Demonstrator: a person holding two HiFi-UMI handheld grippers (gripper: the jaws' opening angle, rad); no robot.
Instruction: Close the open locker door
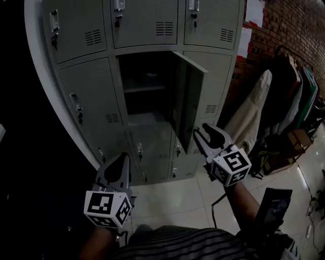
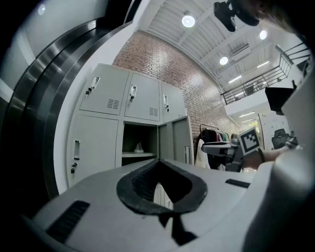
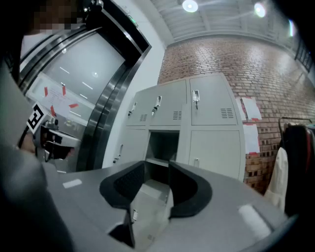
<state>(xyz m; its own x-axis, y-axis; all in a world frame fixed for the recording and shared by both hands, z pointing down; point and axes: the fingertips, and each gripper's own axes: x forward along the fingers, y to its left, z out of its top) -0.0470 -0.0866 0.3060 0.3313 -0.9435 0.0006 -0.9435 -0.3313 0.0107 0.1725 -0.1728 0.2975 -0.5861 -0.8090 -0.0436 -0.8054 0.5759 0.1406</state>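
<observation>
A bank of grey lockers (image 1: 84, 96) stands ahead. The middle compartment (image 1: 144, 86) is open and dark inside, and a small pale object (image 2: 138, 147) sits on its shelf. Its door (image 1: 189, 99) swings out towards me on the right side. My right gripper (image 1: 201, 129) hovers just right of the door's lower edge with its jaws apart and nothing between them. In the right gripper view the open compartment (image 3: 162, 145) shows beyond the gripper (image 3: 156, 165). My left gripper (image 1: 123, 156) hangs lower left, shut and empty, its pads (image 2: 158, 162) meeting at the tips.
A clothes rack (image 1: 294, 86) with hanging garments and a cardboard box (image 1: 299, 139) stand at the right against a brick wall with papers (image 1: 253, 12). A dark flat object (image 1: 274, 203) lies on the tiled floor. A curved metal frame (image 2: 59, 98) borders the lockers on the left.
</observation>
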